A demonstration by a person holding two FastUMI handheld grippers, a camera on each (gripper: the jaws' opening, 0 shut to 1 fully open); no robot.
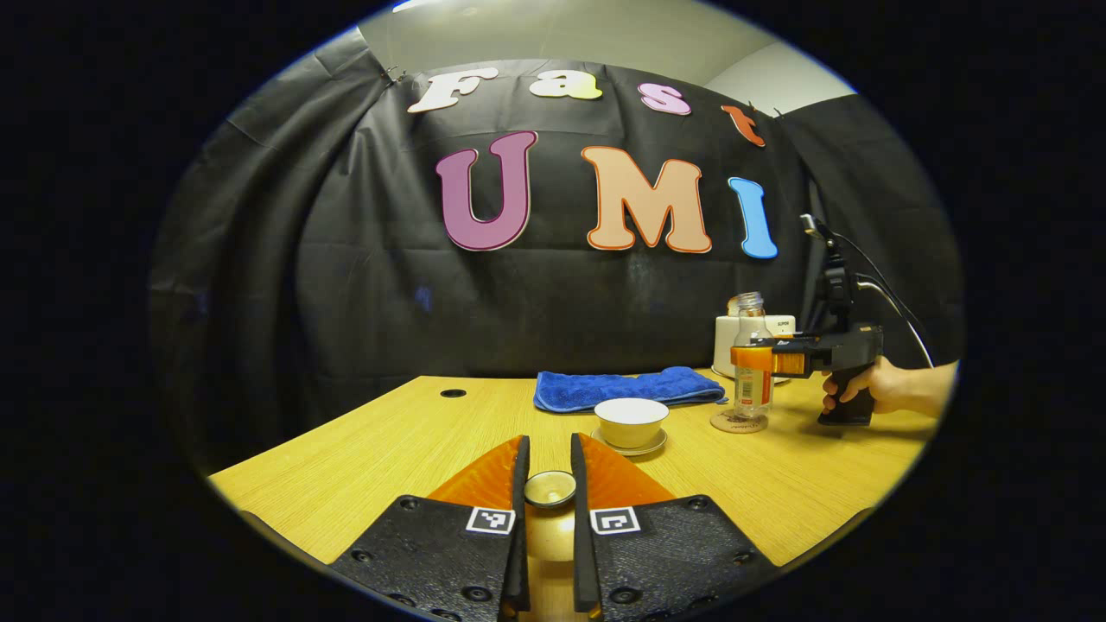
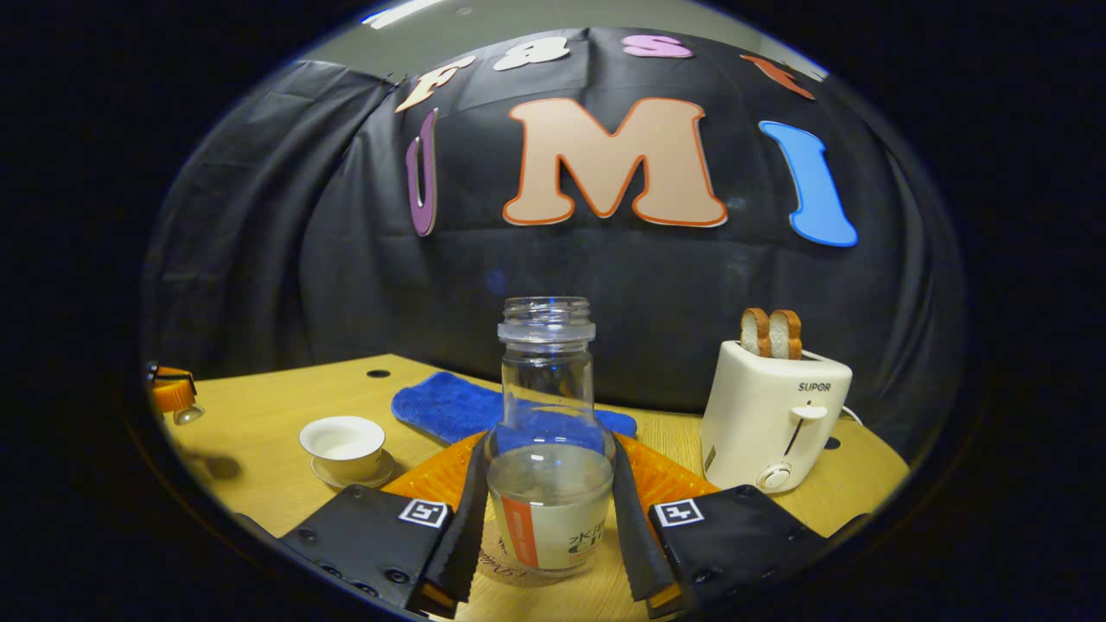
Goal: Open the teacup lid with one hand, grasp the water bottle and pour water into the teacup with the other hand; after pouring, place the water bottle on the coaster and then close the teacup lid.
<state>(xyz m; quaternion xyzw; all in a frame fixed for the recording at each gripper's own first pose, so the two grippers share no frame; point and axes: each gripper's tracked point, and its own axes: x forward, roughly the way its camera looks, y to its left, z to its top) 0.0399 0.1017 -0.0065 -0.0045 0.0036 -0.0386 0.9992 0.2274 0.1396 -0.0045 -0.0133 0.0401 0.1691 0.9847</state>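
The small round teacup lid (image 1: 549, 489) is pinched between the fingers of my left gripper (image 1: 549, 445), held above the table in front of the teacup. The white teacup (image 1: 631, 421) stands uncovered on its saucer; it also shows at the left in the right gripper view (image 2: 343, 445). The clear, capless water bottle (image 2: 549, 466) stands upright on the round coaster (image 1: 739, 422), a little water in it. My right gripper (image 2: 549, 445) is shut on the bottle's body, both fingers against its sides. From the left gripper view, that right gripper (image 1: 752, 357) and a hand (image 1: 873, 389) are to the right of the cup.
A folded blue towel (image 1: 626, 387) lies behind the teacup. A white toaster (image 2: 773, 423) with two bread slices stands at the back right, close to the bottle. The wooden table (image 1: 371, 449) has a cable hole (image 1: 452, 393) at the back left.
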